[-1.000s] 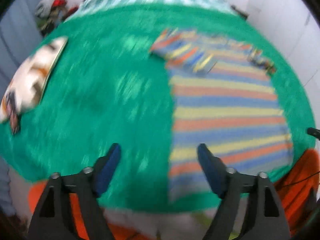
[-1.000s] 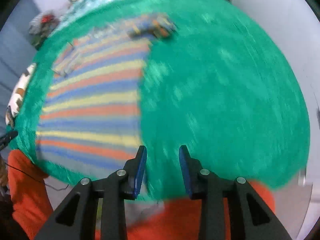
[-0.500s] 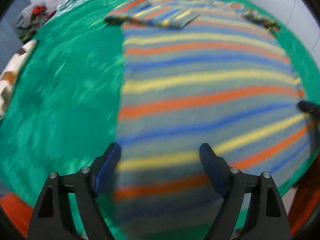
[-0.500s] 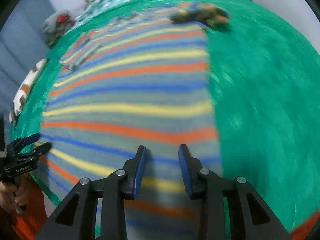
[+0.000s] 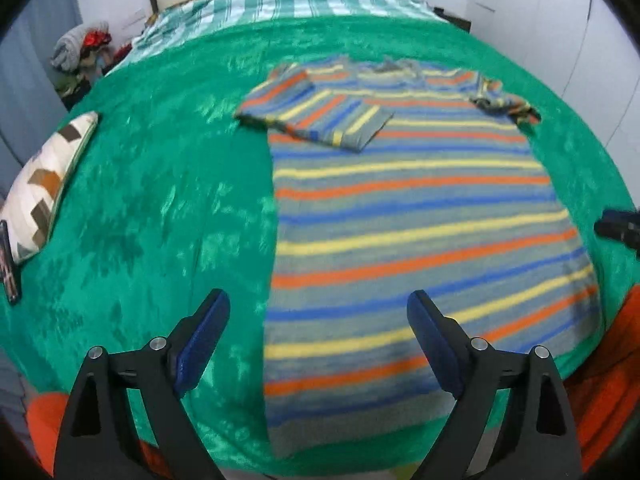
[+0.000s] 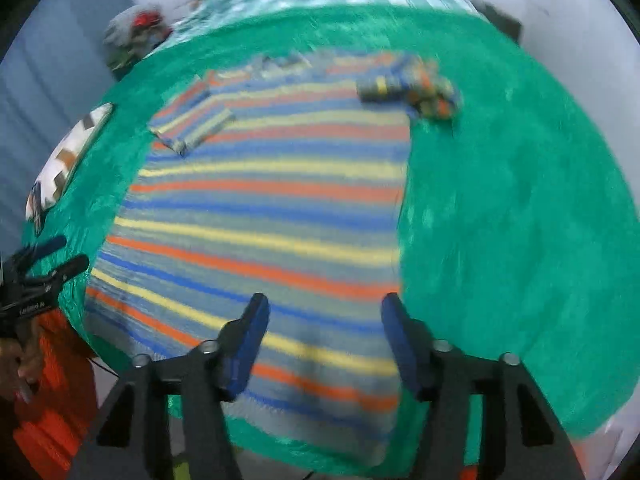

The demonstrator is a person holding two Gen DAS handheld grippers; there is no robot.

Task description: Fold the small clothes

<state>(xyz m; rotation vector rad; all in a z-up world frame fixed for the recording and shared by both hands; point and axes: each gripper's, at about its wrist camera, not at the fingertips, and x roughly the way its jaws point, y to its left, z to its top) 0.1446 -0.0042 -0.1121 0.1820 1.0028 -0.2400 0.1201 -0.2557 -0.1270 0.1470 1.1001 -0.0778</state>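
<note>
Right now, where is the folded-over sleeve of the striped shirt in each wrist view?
Left wrist: folded sleeve lies upper centre, across the striped shirt's left shoulder.
Right wrist: folded sleeve sits upper left.
Shared landmark: chevron-patterned pillow at the left edge of both.

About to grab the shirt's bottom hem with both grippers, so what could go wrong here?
The hem of the striped shirt lies near the blanket edge, so the open left gripper or right gripper may pinch blanket too. The bunched sleeve could fold in crooked.
</note>
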